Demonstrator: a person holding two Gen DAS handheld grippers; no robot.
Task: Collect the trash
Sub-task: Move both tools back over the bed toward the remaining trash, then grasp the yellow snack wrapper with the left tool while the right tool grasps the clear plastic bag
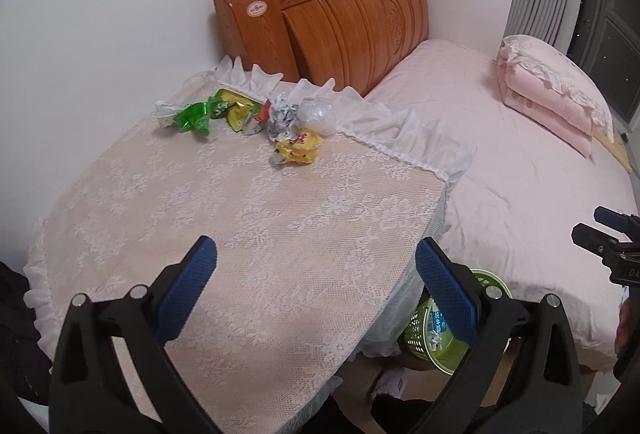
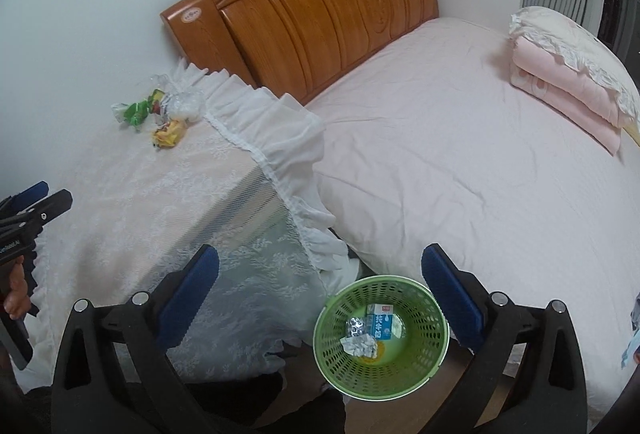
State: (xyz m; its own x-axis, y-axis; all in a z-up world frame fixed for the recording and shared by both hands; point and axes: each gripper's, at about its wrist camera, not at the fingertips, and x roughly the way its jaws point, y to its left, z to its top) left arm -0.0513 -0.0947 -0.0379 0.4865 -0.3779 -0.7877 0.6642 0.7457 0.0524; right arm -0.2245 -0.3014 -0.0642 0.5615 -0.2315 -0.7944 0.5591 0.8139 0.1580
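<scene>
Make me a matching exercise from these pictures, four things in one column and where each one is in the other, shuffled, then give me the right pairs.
Things:
1. milk carton
2. yellow wrapper
3. folded pink blanket
4. green basket

Places:
A. on the bed, far right side
B. on the floor, between the lace-covered table and the bed
C. on the lace tablecloth, near the far edge with the other wrappers
D. inside the basket, beside crumpled foil

Pairs: 1-D, 2-C, 3-A, 4-B
</scene>
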